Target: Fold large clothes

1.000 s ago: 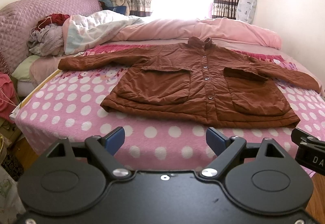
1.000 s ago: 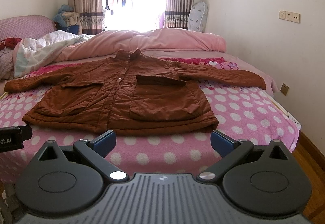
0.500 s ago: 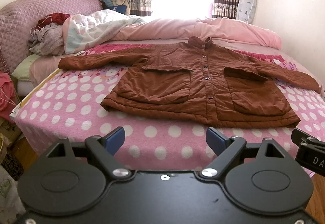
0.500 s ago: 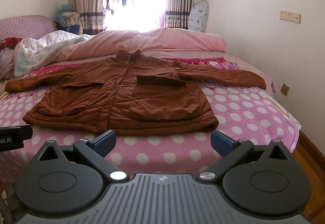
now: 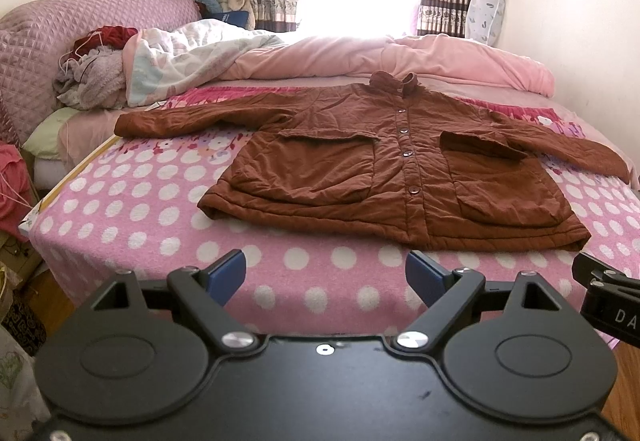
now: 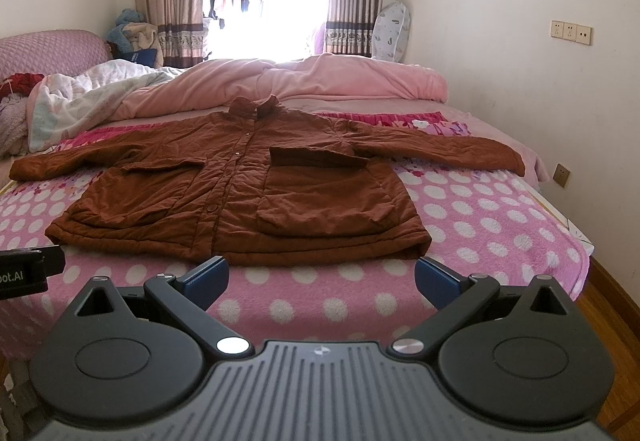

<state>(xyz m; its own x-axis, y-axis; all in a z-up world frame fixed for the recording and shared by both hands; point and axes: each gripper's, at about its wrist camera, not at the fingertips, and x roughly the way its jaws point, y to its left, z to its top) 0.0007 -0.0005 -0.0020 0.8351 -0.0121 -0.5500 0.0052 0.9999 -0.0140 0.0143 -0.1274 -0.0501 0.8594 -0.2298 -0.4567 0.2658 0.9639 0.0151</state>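
A large brown buttoned coat [image 5: 380, 169] lies flat, front up, on a pink dotted bedspread [image 5: 152, 209], both sleeves spread out sideways and its hem toward me. It also shows in the right wrist view [image 6: 240, 193]. My left gripper [image 5: 326, 275] is open and empty, held in front of the bed's near edge, short of the hem. My right gripper [image 6: 322, 279] is open and empty too, just before the hem. Each gripper's edge shows at the side of the other view.
A pink duvet [image 5: 360, 57] and a white quilt [image 5: 180, 57] are heaped behind the coat. Loose clothes [image 5: 92, 73] lie by the quilted headboard [image 5: 60, 25] at left. A wall runs along the right side [image 6: 520, 81]. Wooden floor [image 6: 608, 321] shows at the lower right.
Nothing has visibly changed apart from a very slight shift of both views; the coat lies as before and both grippers stay open.
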